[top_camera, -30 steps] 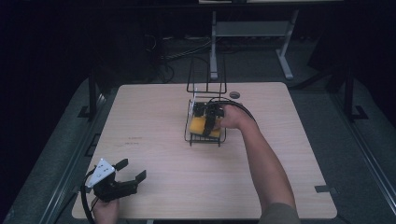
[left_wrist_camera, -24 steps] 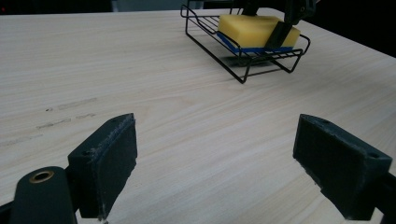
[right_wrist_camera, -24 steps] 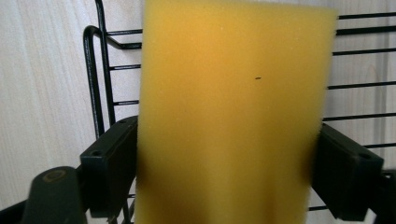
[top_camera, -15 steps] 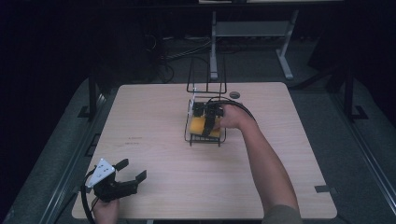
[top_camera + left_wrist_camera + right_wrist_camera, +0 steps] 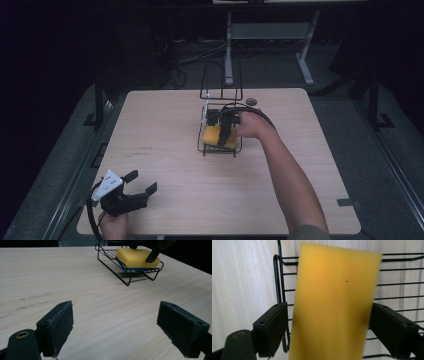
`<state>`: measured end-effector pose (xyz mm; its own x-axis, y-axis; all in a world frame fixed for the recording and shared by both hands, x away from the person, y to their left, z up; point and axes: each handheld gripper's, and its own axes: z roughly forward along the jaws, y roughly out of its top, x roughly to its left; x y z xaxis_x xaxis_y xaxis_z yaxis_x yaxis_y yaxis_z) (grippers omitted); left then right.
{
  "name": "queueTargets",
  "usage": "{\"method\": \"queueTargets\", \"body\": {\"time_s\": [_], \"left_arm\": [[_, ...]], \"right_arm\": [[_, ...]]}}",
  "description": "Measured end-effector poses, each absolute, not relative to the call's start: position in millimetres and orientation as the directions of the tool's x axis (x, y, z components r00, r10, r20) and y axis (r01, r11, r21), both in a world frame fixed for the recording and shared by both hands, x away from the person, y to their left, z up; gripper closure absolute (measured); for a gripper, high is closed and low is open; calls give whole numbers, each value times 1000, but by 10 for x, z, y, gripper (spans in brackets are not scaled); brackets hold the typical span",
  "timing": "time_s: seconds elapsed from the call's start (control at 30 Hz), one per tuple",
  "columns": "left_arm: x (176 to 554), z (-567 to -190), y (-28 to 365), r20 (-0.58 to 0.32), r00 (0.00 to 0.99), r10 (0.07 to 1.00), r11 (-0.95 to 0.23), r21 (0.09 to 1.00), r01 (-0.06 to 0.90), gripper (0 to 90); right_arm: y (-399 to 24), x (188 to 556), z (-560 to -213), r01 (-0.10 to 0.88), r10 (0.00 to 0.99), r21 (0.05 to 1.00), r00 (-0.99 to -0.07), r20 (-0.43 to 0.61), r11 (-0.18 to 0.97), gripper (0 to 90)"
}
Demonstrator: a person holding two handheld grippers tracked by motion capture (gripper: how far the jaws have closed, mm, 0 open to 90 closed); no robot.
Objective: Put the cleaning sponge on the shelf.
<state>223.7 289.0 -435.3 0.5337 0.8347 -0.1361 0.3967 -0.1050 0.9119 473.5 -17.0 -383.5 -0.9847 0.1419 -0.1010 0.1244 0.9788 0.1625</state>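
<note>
One sponge point(image 5: 218, 136), one wire rack point(image 5: 202, 146), two grippers, one counter point(image 5: 165, 125). The rack holds the sponge & nothing else; a taller wire frame point(image 5: 220, 80) stands just beyond it, w/ a small dark disc point(image 5: 251, 101) beside that. Sponge: yellow foam block, blue underside seen from the left gripper view point(image 5: 136, 258), lying flat on the rack's wires. Right gripper point(image 5: 226, 131) sits over the rack; in its own view the sponge point(image 5: 334, 302) lies between the two pads, the right pad at its edge, the left just beside it, no squeeze visible; whether it's clamped can't be told. Left gripper point(image 5: 141, 182) rests at the near counter edge, jaws spread wide, holding nothing; rack & sponge well ahead of it, to its right.
</note>
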Motion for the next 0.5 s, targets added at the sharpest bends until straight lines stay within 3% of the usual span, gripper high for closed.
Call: {"method": "queueTargets", "body": {"time_s": [0.5], "left_arm": [[2240, -4354, 2863, -143, 541, 829, -102, 912, 398, 130]], "right_arm": [[-151, 4560, -3706, 92, 111, 147, -986, -127, 985, 158]]}}
